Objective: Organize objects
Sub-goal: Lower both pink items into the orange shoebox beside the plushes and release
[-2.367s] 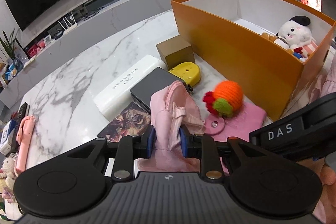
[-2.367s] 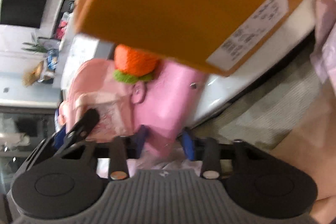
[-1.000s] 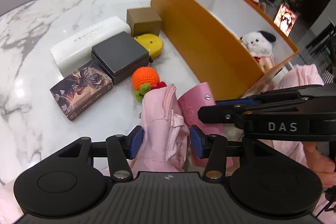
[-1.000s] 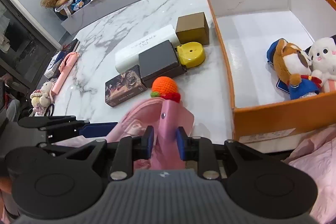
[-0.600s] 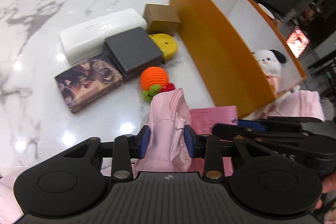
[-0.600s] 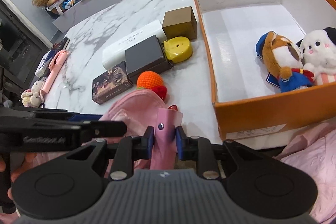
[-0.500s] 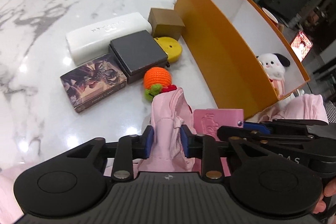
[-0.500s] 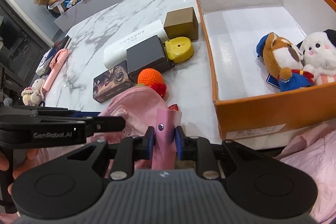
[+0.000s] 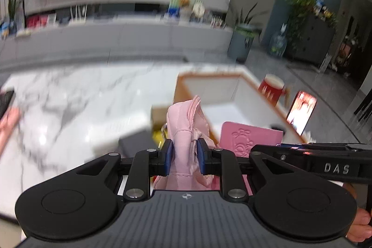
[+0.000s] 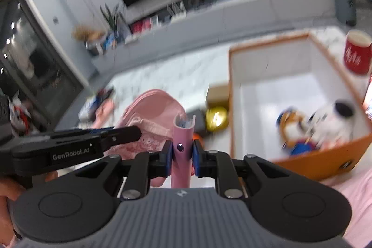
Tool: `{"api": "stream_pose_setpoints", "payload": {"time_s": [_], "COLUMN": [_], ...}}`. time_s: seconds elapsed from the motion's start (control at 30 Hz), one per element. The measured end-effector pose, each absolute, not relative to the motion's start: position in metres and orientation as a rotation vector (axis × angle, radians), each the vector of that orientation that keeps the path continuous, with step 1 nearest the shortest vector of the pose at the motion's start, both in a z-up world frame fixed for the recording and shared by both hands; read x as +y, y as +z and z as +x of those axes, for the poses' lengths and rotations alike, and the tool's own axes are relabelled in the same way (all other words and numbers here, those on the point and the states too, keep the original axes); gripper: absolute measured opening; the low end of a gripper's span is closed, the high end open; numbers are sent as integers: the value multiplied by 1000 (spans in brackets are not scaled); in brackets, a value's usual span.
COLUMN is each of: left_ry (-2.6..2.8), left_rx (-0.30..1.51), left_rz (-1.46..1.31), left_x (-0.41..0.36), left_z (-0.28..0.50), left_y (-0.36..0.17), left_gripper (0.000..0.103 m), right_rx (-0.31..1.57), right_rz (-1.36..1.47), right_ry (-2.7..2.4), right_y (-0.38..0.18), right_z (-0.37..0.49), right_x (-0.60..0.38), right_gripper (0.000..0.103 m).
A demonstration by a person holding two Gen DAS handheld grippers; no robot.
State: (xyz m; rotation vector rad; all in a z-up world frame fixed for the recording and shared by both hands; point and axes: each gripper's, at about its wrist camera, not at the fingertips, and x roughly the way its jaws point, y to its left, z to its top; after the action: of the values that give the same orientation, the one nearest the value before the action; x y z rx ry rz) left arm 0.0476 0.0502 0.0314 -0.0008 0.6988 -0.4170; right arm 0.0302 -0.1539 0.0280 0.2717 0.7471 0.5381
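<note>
Marble table (image 9: 69,94), orange box (image 10: 325,162) at right | left gripper (image 9: 185,156) clamps pink pouch (image 9: 186,122) | right gripper (image 10: 182,156), just closing, pinches pink wallet (image 10: 182,143)

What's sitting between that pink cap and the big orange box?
In the right wrist view, blurred: between the pink cap and the orange box lie a yellow round case, a small brown box and a dark box's corner.
</note>
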Motion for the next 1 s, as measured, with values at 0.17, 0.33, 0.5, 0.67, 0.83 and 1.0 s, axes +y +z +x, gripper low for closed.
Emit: {"api": "stream_pose_setpoints", "payload": {"time_s": [0.17, 0.33, 0.5, 0.67, 0.83, 1.0], "left_ry": [-439, -417, -412, -401, -439, -385], "left_rx": [642, 648, 697, 690, 709, 741], "left_rz": [0, 126, 223, 282, 196, 195], "left_x": [14, -35, -68, -86, -86, -87], "left_z": [58, 71, 78, 76, 78, 92], "left_y": [46, 31, 4, -2, 1, -9], "left_gripper": [25, 25, 25, 25, 24, 23], "right_rx": [643, 644, 713, 790, 816, 815], "right_rz": [320, 329, 313, 394, 454, 506], "right_ry": [464, 368, 315, 336, 356, 376], "right_y": [54, 48, 22, -4, -9, -5], "right_z": [38, 66, 98, 117, 125, 129], "right_x": [-189, -208, -215, -230, -247, -262], "right_gripper": [19, 19, 19, 19, 19, 19]}}
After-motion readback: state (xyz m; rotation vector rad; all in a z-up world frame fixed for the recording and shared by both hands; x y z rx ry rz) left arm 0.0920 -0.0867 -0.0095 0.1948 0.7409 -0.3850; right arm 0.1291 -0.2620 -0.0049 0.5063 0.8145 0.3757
